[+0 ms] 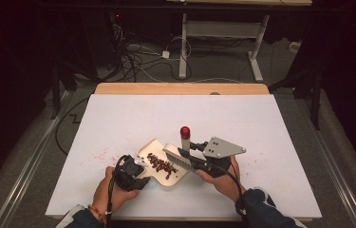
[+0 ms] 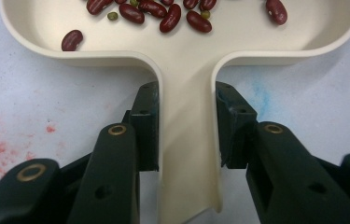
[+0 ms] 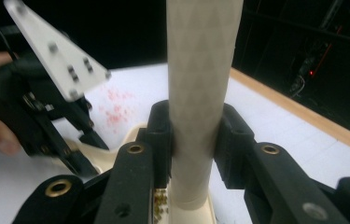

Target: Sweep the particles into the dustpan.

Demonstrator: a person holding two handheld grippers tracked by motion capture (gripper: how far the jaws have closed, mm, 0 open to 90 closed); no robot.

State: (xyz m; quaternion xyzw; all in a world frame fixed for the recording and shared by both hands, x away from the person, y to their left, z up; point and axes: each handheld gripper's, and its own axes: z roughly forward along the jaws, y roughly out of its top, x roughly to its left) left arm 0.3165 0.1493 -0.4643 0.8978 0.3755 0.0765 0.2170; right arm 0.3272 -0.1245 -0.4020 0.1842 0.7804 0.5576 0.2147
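- Cream plastic is what the left gripper [image 2: 186,135] clamps: its black jaws press from both sides on the handle [image 2: 189,154] of a shallow dustpan [image 1: 153,148], seen close up in the left gripper view.
- In the high view the left hand [image 1: 114,187] lies low at about 7 o'clock of the table [image 1: 261,123], knuckles up, its gripper [image 1: 140,175] pointing toward 1 o'clock into the dustpan's handle.
- The right hand [image 1: 223,178] comes in at about 5 o'clock, its gripper [image 1: 185,156] reaching toward 10 o'clock with the grey plate on top.
- The right gripper's jaws pinch the pale handle [image 3: 200,93] of a small brush [image 1: 178,156]; the handle stands upright with a red cap [image 1: 185,131] on top, the bristle end just over the dustpan's right rim.
- The dustpan sits near the table's middle, slightly toward 6 o'clock; it holds a scatter of dark red beans [image 2: 170,18] and a few small green ones [image 2: 112,16].
- Pinkish specks [image 1: 97,156] mark the white table at the dustpan's 9 o'clock.
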